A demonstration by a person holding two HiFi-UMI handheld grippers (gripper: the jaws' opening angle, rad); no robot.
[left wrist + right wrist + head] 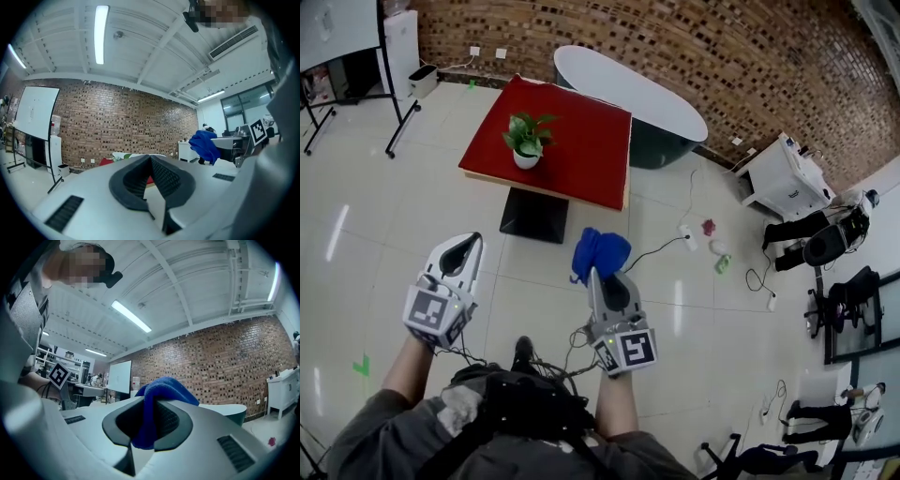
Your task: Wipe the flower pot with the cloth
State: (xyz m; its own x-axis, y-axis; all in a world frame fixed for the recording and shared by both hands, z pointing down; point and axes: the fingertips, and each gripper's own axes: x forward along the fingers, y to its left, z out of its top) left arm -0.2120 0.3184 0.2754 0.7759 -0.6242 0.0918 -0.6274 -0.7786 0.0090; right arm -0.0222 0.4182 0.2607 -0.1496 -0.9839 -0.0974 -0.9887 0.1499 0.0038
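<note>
Red tabletop (581,150) holds a small white flower pot (526,159); blue cloth (600,253) hangs bunched.

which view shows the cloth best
Right gripper view: the blue cloth fills the middle, pinched between the jaws. Head view shows it bunched ahead of the right gripper; left gripper view shows it small at the right.

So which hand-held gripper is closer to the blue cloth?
Right. The right hand-held gripper is shut on the blue cloth, which bunches out of its jaws. The left hand-held gripper is shut and empty, off to the cloth's left, not touching.
</note>
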